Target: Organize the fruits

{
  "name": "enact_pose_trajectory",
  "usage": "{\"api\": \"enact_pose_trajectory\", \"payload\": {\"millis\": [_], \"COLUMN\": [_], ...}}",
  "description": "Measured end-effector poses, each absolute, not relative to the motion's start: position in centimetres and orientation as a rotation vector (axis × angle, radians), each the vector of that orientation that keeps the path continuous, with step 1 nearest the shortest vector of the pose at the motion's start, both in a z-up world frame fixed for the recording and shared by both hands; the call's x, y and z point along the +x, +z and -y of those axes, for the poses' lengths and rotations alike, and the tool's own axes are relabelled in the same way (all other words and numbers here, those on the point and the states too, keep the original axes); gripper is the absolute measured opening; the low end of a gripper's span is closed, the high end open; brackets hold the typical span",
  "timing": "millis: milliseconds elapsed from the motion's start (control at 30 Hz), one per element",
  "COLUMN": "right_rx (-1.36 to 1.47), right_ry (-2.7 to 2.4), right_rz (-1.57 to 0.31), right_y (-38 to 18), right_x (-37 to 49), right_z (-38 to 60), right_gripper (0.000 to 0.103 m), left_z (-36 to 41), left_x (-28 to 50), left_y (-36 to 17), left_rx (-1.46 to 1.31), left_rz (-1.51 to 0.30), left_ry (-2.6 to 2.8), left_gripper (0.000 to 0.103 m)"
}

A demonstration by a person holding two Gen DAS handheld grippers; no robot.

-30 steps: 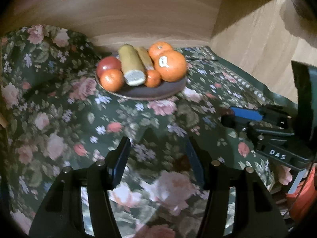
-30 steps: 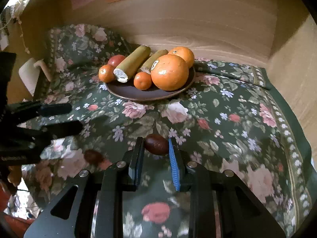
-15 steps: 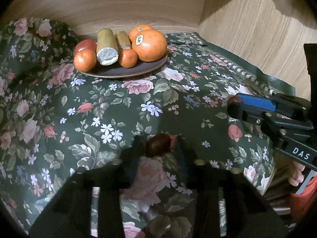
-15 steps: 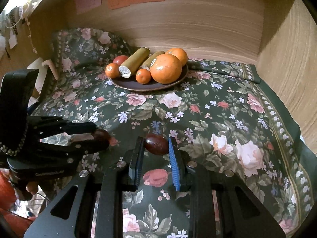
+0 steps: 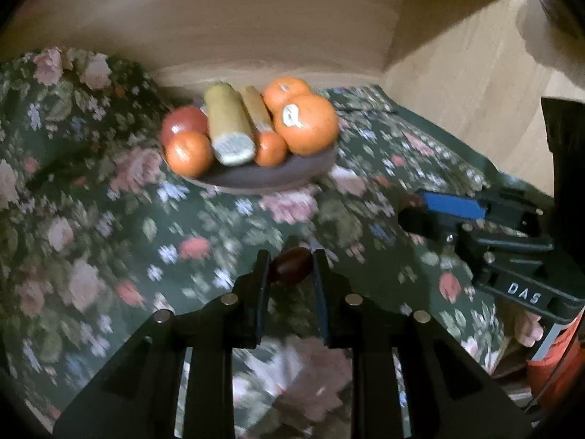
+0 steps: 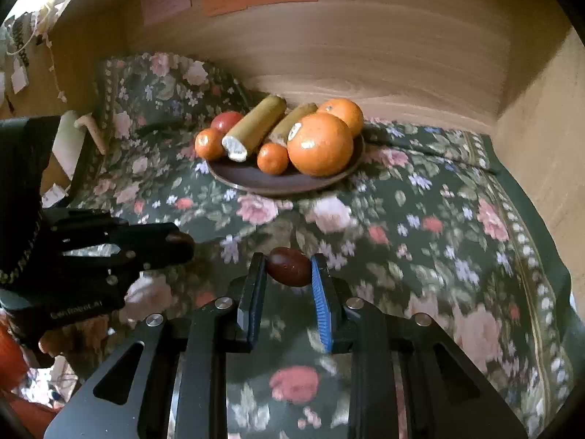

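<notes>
the floral cloth (image 6: pixel 420 219) is seen spread over the bench, rucked up against the wooden back wall (image 6: pixel 365 55). the dark plate (image 6: pixel 256 179) is parked at the far end of it, and it is already crowded: a big orange (image 6: pixel 320 144) with a second orange (image 6: pixel 342 109) behind, two tan stalk-like pieces (image 6: pixel 256 124), a red fruit (image 6: pixel 226 120) and two small oranges (image 6: pixel 272 157).

now the change. a second ago the left claw (image 5: pixel 290 269) was spread wide over bare cloth with nothing in it; now it is clamped on a small dark brown fruit (image 5: pixel 290 265), lifted off the cloth, it appears, and the view is smeared by motion. so a pick has just been completed on that side.

the right claw (image 6: pixel 289 267) is closed on its own dark brown fruit (image 6: pixel 289 266), as it was in the earlier views, held above the cloth and facing the plate, which is seen nearer than half a second back.

both loose fruits are thus judged to be in hand, well short of the plate. a carry to the plate is judged to be what remains, and free room there is scarce: only the bare near rim is open, so a roll-off is the risk on release.
</notes>
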State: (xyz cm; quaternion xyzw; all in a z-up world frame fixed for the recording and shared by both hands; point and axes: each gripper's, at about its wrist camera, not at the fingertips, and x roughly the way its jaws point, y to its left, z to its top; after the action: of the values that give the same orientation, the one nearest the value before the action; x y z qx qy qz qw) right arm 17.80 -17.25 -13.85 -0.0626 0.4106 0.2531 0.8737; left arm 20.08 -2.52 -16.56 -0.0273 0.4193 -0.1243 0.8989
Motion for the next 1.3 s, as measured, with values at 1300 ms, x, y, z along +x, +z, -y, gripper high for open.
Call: {"api": "enact_pose_trajectory", "payload": {"millis": [1300], "right_rx": [-0.228], "right_ry": [0.569], "right_rz": [-0.948], "right_y": [-16.1], "right_x": [26.2], "right_z": [11.9], "right_gripper": [0.033], "left_z": [0.3], "left_x": [28.3], "left_y": [-17.7], "left_rx": [-0.110], "left_rz": [-0.881], "left_ry": [-0.258], "left_gripper": [0.038]}}
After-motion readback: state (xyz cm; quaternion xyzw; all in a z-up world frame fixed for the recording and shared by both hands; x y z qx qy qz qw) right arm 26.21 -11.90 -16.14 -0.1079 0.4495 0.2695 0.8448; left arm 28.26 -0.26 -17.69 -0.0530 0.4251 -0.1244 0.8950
